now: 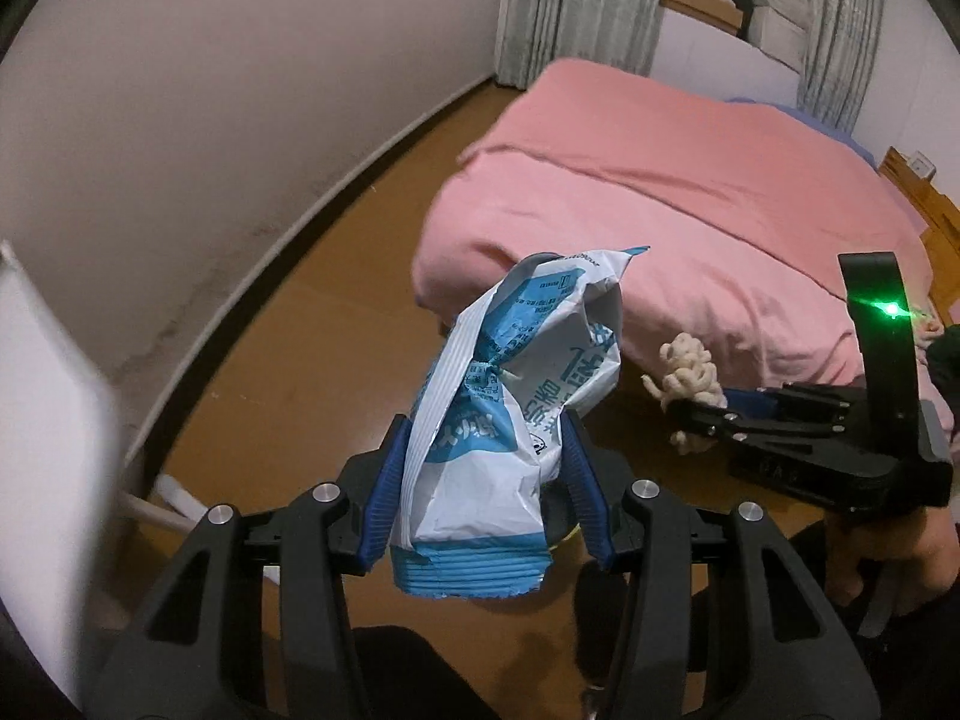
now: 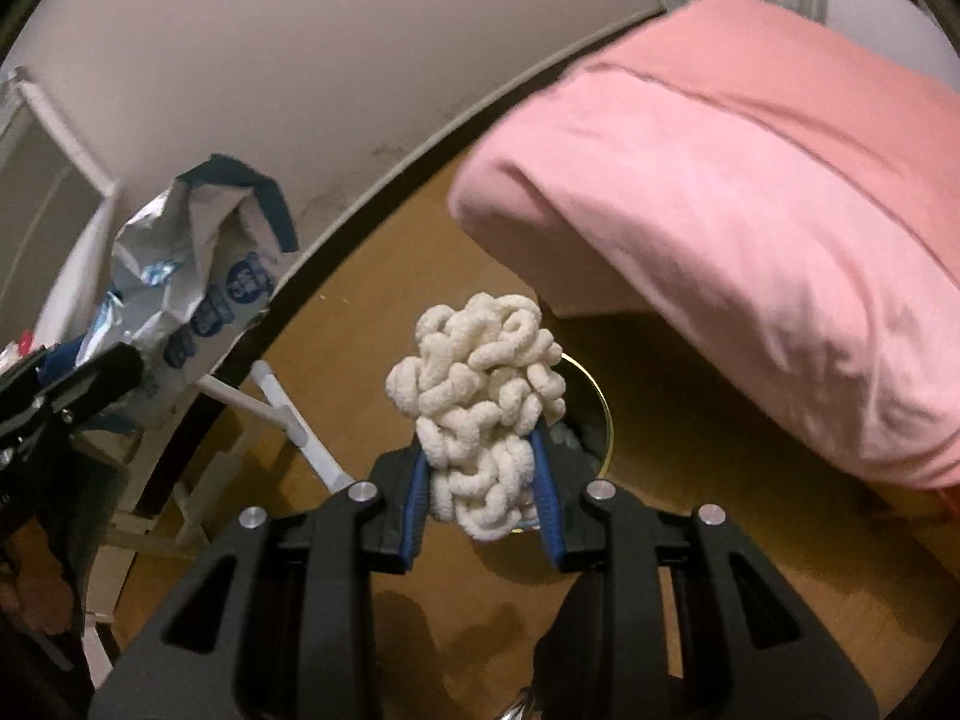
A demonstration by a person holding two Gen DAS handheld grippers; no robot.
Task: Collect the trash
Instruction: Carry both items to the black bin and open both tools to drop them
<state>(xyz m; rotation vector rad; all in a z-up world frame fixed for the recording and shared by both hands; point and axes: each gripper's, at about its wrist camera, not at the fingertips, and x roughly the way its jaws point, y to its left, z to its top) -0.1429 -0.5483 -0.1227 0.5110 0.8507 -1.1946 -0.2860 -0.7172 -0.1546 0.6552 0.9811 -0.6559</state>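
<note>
right now we hold a crumpled blue-and-white wrapper [image 1: 510,414] in our left gripper [image 1: 486,480], its blue pads [image 1: 384,498] pressed against both sides of the packet, which stands up between them with its sealed blue edge hanging toward the camera. in the right wrist view the same wrapper [image 2: 186,288] shows at the left, silver inside, above the dark left gripper [image 2: 90,390].

our right gripper [image 2: 486,492] has its fingers drawn fairly narrow around a cream-white tangle of knotted cord [image 2: 480,396], a bunched clump that bulges well above the blue pads [image 2: 549,498]. from the left wrist view we see that clump [image 1: 687,384] at the tip of the right gripper [image 1: 696,420], with a green light on its upright black post [image 1: 882,324] and a hand [image 1: 882,552] below it.

both pieces of trash are off the floor, each pinched in its own gripper, near each other but apart.

beneath them lies a brown wooden floor [image 2: 690,540]. a round rimmed container [image 2: 591,414] sits partly hidden behind the cord clump; we cannot tell what it holds. a bed with a pink blanket [image 1: 660,210] fills the right, a pale wall [image 1: 210,90] the left, with a white frame [image 2: 282,420] beside it.
</note>
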